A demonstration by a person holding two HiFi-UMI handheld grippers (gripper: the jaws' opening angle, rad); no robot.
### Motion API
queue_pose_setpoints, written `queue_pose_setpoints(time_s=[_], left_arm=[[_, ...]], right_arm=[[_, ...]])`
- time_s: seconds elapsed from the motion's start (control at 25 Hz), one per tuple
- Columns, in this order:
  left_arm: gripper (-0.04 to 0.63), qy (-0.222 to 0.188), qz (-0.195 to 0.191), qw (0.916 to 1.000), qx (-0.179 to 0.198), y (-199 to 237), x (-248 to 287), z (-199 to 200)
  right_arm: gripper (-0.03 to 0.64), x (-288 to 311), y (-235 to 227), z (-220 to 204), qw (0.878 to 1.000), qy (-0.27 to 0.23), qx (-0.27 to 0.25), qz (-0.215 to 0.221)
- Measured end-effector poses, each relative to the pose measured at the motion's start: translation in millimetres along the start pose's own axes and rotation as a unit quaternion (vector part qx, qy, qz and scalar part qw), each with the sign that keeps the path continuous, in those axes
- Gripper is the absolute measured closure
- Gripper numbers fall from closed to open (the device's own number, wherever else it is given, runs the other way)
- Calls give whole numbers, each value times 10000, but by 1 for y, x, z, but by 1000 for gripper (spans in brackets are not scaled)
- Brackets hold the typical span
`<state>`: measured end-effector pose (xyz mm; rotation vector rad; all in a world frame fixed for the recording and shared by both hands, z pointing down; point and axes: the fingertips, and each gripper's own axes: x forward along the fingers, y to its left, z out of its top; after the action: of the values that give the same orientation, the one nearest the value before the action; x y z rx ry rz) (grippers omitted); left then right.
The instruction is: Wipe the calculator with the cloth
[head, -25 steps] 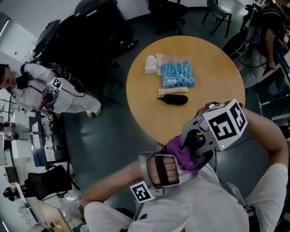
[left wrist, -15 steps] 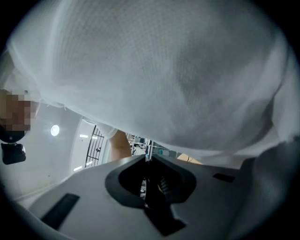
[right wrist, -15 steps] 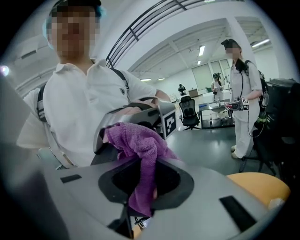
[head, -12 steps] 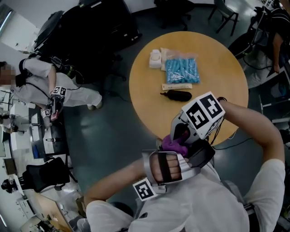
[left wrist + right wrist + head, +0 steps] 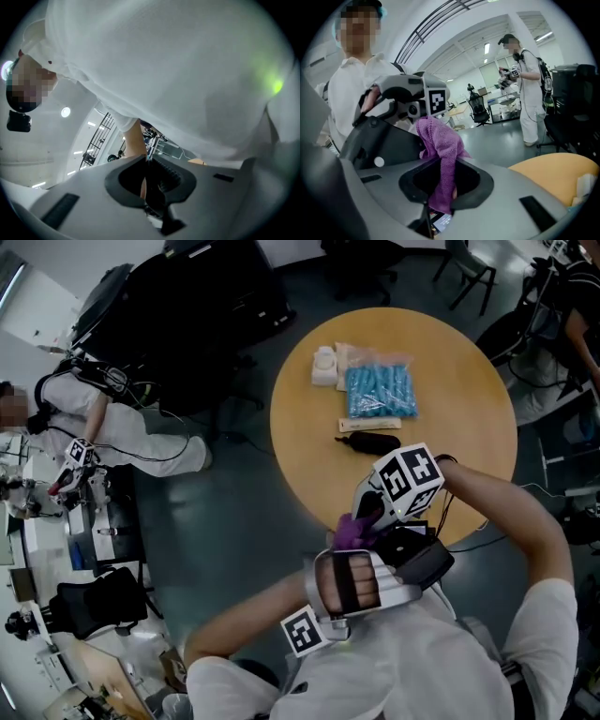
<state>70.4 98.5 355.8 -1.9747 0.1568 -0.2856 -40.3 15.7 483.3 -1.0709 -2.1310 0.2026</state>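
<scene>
Right gripper (image 5: 438, 197): jaws clamped on the purple cloth (image 5: 440, 154), which passes between them and bunches up above the tips. In the head view this gripper sits over the near edge of the table (image 5: 469, 381), with the cloth just off that edge. Left gripper (image 5: 149, 185): jaws nearly together on a thin dark item seen edge-on. In the head view a black flat item juts from that gripper's jaw end; this appears to be the calculator (image 5: 422, 561). It is held off the table, close against the person's white shirt and just below the right gripper, with the cloth beside it. Whether the cloth touches it cannot be told. On the tabletop, toward its far-left edge, stand white containers (image 5: 324, 367), with a bag of blue items (image 5: 380, 392) just beside them. A pale strip (image 5: 361, 425) and a black pouch (image 5: 373, 442) lie near the centre. A second person in white (image 5: 122, 442) stands on the floor, well apart at left.
</scene>
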Motion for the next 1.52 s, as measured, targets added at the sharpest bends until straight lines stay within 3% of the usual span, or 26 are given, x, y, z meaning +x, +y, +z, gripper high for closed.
queue_pose_setpoints(time_s=[0.12,0.2,0.24,0.32,0.44,0.48,0.52,0.56,0.6,0.72,0.8,0.88,0.96,1.0,1.08,1.32,1.44,1.52], left_arm=[[551,100,200,9985,-502,3,0,-15],[551,188,394,9886,-1438,5,-4,-34],[551,218,519,9769,-2063,4,-7,-48],[551,258,838,9378,-3359,2,-14,-83],[551,233,1314,8587,-4948,-13,-22,-154],[551,291,1487,8198,-5522,-27,-25,-180],[551,408,1686,7734,-6098,-48,-28,-206],[551,546,1862,7370,-6474,-72,-31,-231],[551,687,1963,7182,-6640,-96,-33,-253],[551,1135,1759,6892,-6937,-167,-24,-309],[551,1353,1593,6596,-7219,-210,-16,-338],[551,1436,1593,6272,-7487,-242,-12,-357],[551,1436,1652,6036,-7667,-262,-11,-372],[551,1437,1687,5960,-7718,-269,-12,-379],[550,1516,1766,5935,-7704,-279,-14,-391],[521,2216,1820,6251,-7260,-296,-16,-403],[503,2676,1871,6340,-7010,-299,-20,-410],[495,3009,1919,6342,-6859,-300,-22,-410]], right_arm=[[541,-7,-38,-41,9964,119,244,-798],[541,-17,-63,-75,9884,-64,656,-1370],[541,-25,-74,-93,9815,-309,942,-1637],[541,-48,-90,-128,9569,-1055,1594,-2185],[541,-76,-96,-178,8991,-2176,2443,-2909],[541,-75,-91,-194,8835,-2337,2644,-3079],[541,-69,-85,-210,8716,-2402,2823,-3208],[541,-60,-77,-224,8615,-2428,2993,-3305],[541,-50,-69,-237,8513,-2469,3161,-3384],[541,-32,-49,-265,8167,-2755,3581,-3590],[541,-25,-38,-271,7987,-2968,3730,-3672],[541,-15,-26,-269,7876,-3131,3790,-3714],[541,-12,-21,-265,7814,-3276,3759,-3751],[541,-11,-21,-262,7790,-3362,3721,-3763],[541,-9,-22,-256,7762,-3517,3637,-3762],[541,4,-19,-253,7716,-3631,3576,-3807],[541,0,-19,-253,7583,-3636,3567,-4068],[541,-2,-16,-254,7486,-3569,3585,-4285]])
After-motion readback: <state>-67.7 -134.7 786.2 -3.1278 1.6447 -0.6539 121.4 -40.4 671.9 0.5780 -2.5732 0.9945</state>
